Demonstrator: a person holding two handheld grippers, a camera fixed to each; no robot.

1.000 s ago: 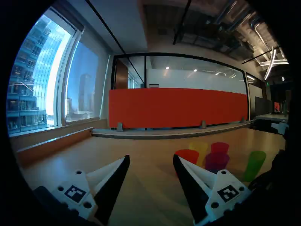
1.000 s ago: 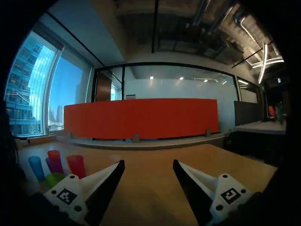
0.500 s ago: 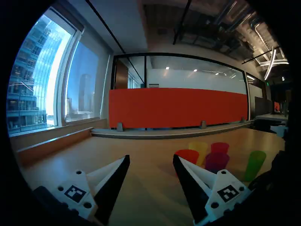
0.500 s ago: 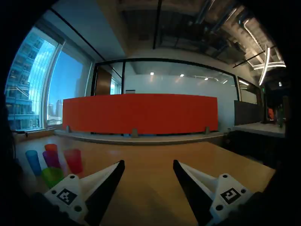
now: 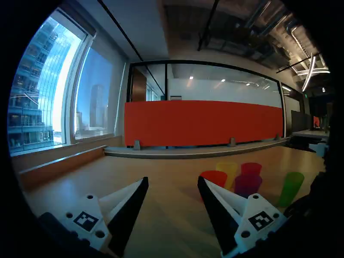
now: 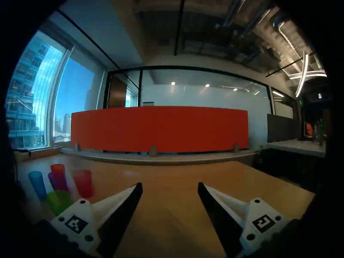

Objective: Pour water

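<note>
Coloured cups (image 5: pixel 247 184) clustered on wooden table (image 5: pixel 129 165), left gripper (image 5: pixel 172 179) jaws apart, right gripper (image 6: pixel 169 185) jaws apart

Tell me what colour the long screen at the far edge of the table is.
The screen is plain orange-red, clearest in the right gripper view.

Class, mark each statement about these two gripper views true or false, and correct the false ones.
1. The left claw is open and empty. True.
2. The right claw is shut on a cup. False: the right claw is open and holds nothing.
3. The purple cup stands upright on the wooden table. True.
4. The green cup lies on its side. False: the green cup stands upright.
5. The partition beyond the table is blue. False: the partition is orange-red.
</note>
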